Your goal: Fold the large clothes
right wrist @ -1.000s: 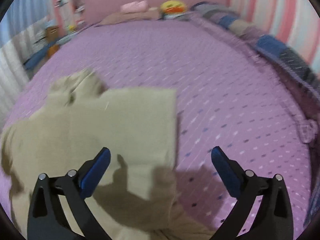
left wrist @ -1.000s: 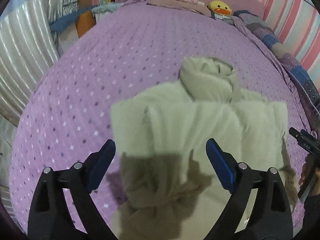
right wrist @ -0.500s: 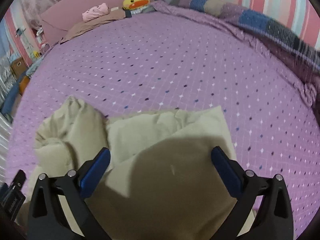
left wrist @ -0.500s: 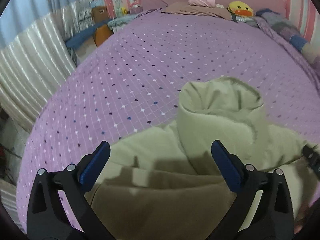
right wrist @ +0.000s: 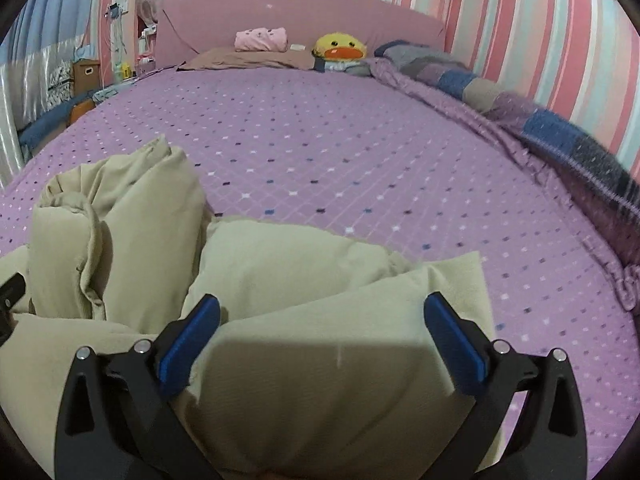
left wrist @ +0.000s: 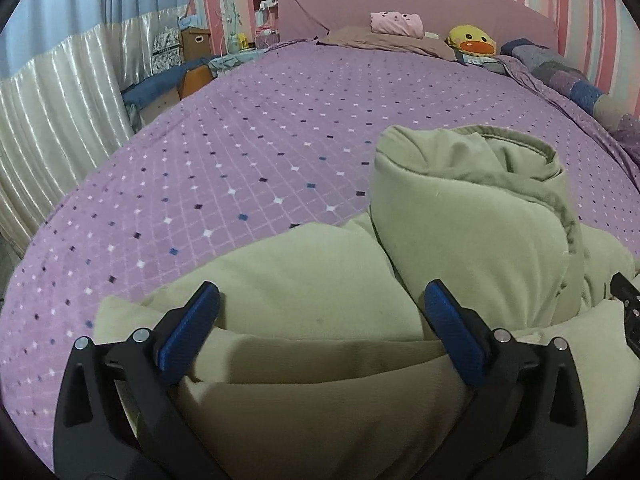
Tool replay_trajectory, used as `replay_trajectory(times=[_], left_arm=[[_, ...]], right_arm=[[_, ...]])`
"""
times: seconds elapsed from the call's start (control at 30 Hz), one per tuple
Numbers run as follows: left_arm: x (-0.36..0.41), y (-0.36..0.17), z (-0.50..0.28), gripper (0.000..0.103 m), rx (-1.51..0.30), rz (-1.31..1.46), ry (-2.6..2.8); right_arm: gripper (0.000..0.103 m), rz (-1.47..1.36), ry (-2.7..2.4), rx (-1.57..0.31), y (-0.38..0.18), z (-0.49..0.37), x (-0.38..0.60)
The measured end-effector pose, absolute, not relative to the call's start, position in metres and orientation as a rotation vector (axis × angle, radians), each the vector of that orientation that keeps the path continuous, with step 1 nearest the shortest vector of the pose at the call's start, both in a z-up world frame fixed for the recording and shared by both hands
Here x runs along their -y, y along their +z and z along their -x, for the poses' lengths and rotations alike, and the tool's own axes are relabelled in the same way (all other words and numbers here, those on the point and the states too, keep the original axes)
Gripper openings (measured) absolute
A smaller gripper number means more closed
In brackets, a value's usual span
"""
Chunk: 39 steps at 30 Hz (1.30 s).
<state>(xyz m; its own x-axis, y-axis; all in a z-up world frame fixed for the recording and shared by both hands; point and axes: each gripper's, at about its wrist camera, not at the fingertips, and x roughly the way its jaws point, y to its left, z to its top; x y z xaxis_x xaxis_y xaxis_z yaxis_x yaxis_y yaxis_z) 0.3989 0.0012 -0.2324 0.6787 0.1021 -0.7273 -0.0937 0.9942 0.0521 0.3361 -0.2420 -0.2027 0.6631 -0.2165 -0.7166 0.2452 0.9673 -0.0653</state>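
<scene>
Mid-fold: both my left fingers (left wrist: 318, 320) and right fingers (right wrist: 320, 328) are spread, released, over the beige garment (left wrist: 312, 292) on the bed (left wrist: 248, 152); next I'd pinch its near edge

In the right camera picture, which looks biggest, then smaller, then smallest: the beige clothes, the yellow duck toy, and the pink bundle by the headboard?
1. Beige clothes: by far the biggest, though they lie nearest the camera.
2 and 3. Pink bundle and yellow duck toy: both far away and look about alike, so I won't rank them.
</scene>
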Motion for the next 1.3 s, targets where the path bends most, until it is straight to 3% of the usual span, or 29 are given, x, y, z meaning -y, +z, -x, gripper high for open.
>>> replay_trajectory(times=[0.47,0.57,0.7,0.93,1.3], left_arm=[[0.002,-0.246,-0.423,0.1,-0.901,-0.028,0.132],[0.005,-0.216,-0.42,0.1,-0.898,-0.031,0.075],[0.01,-0.182,-0.436,0.1,-0.816,-0.083,0.052],[0.014,-0.203,-0.479,0.1,-0.843,-0.211,0.065],[-0.018,-0.232,-0.459,0.1,-0.78,-0.035,0.002]], right_arm=[[0.102,-0.113,-0.225,-0.882,-0.225,-0.364,0.254],[0.101,-0.052,-0.236,-0.903,-0.204,-0.364,0.249],[0.101,0.04,-0.219,-0.774,-0.165,-0.374,0.238],[0.101,0.333,-0.146,-0.901,-0.2,-0.438,0.217],[0.101,-0.086,-0.004,-0.94,-0.237,-0.427,0.271]])
